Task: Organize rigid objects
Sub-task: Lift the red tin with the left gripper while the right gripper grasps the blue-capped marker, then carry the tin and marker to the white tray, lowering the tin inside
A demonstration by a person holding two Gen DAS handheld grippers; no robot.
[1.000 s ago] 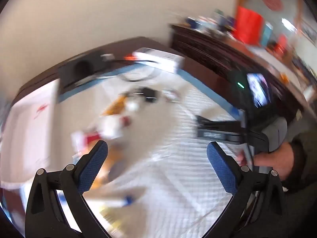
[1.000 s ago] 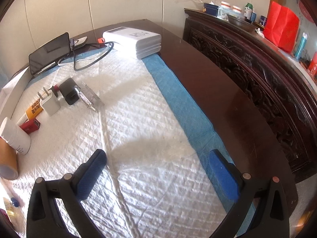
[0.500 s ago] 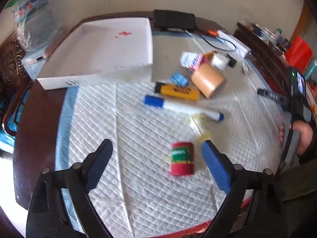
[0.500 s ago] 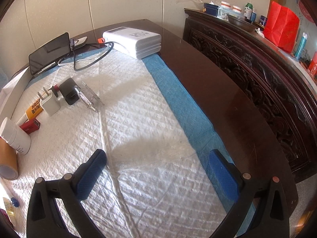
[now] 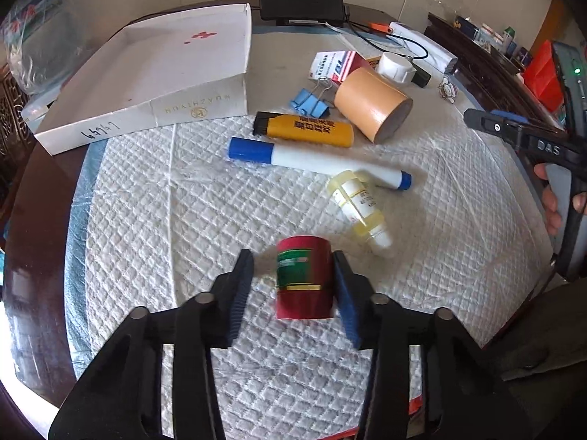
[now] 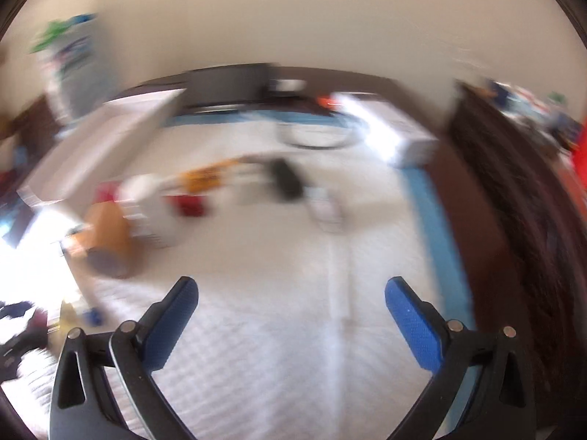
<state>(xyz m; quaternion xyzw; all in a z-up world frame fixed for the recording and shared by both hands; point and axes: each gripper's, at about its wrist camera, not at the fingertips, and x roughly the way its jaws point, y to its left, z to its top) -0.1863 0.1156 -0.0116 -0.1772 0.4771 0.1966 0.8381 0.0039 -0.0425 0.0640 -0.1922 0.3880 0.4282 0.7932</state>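
In the left wrist view my left gripper (image 5: 293, 278) straddles a small red jar with a green label (image 5: 303, 281) on the white quilted pad (image 5: 176, 227). The right pad touches the jar; a gap remains at the left pad, so the jaws are partly closed. Beyond lie a small yellow bottle (image 5: 357, 207), a blue-capped white marker (image 5: 315, 161), a yellow lighter (image 5: 304, 130), a tan tape roll (image 5: 372, 104) and a blue binder clip (image 5: 310, 101). My right gripper (image 6: 291, 311) is open and empty above the pad; its view is blurred.
An open white box (image 5: 157, 69) stands at the back left. A medicine carton (image 5: 332, 66), a white cap (image 5: 394, 66), a black phone (image 5: 301, 3) and cables lie at the back. The right gripper's body (image 5: 532, 143) is at the right edge. Dark table rim (image 5: 33, 220) surrounds the pad.
My left gripper has moved down and forward onto the red jar and narrowed its jaws around it. My right gripper has swung left and lifted; its view is now motion-blurred.
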